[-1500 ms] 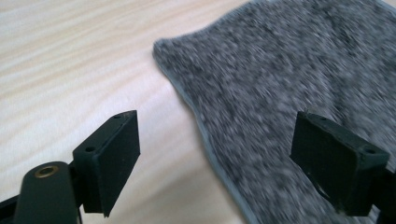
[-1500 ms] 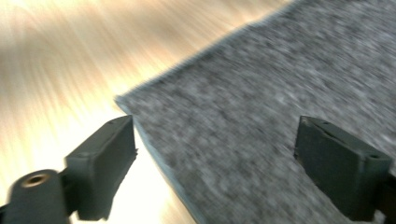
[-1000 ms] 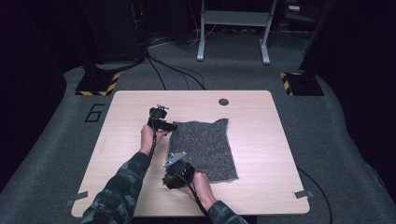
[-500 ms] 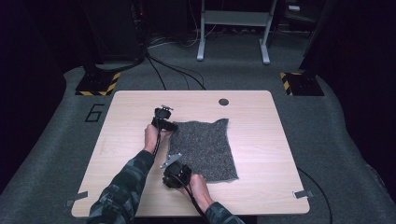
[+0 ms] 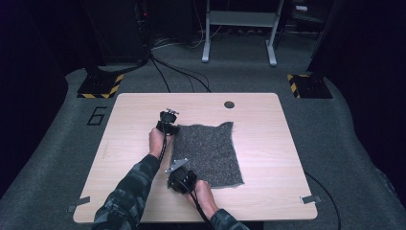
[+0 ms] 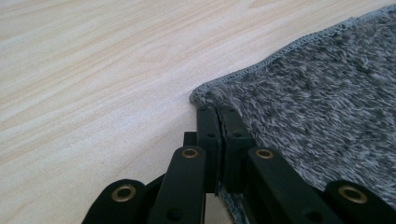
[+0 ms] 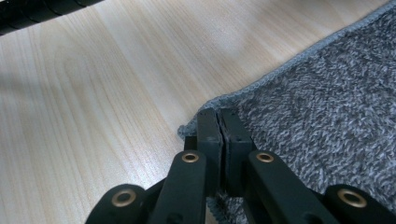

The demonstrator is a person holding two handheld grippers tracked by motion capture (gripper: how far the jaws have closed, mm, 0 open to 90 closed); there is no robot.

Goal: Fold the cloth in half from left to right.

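Note:
A grey fuzzy cloth (image 5: pixel 208 153) lies flat on the wooden table (image 5: pixel 268 124). My left gripper (image 5: pixel 172 128) is at the cloth's far left corner. In the left gripper view its jaws have just been closing and my left gripper (image 6: pixel 218 112) is shut on the stitched edge of the cloth (image 6: pixel 317 102). My right gripper (image 5: pixel 180 175) is at the near left corner. Its jaws have also just been closing, and my right gripper (image 7: pixel 218 114) pinches the hem of the cloth (image 7: pixel 322 107).
A small dark round hole (image 5: pixel 229 104) sits near the table's far edge. Bare wood extends left and right of the cloth. Black cables (image 5: pixel 167 72) and a metal stand (image 5: pixel 239 28) are on the floor beyond the table.
Both grippers have closed on the cloth's left corners. The hands have stayed almost in place, and the cloth lies as before.

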